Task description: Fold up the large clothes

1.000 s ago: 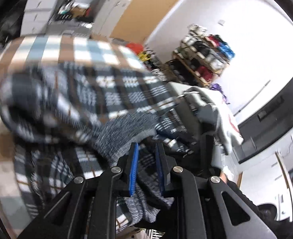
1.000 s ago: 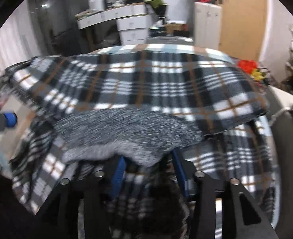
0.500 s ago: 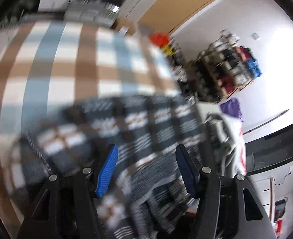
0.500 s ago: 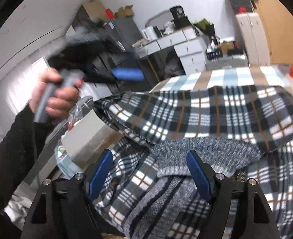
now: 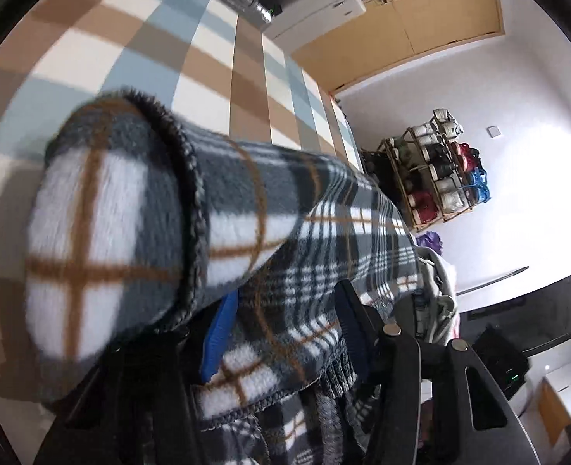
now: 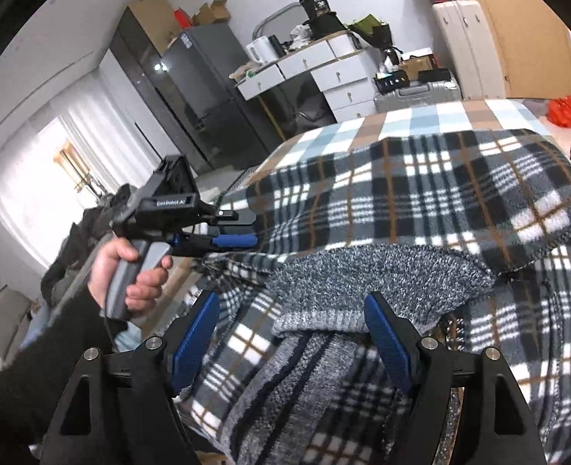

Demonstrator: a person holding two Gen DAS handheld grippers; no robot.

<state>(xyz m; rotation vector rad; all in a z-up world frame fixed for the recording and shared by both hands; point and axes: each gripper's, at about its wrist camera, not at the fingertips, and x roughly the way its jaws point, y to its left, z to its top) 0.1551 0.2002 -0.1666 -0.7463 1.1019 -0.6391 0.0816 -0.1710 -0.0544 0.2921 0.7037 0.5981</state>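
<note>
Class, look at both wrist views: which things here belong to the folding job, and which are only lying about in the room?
Part of the job:
plaid fleece garment
grey knit lining
left gripper, at the fleece edge
right gripper, jaws open

Just lying about:
checked cover underneath
dark fridge
white drawers
silver suitcase
shelf rack

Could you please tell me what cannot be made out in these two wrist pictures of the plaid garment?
- Left wrist view: the plaid garment drapes over the left claw, hiding its grip; the near fold is blurred.
- Right wrist view: the left claw's tips sit at the fabric edge; contact is unclear.
- Right claw is open; the grey knit covers what lies beneath.
- Garment's full outline: cut off by the edges.
</note>
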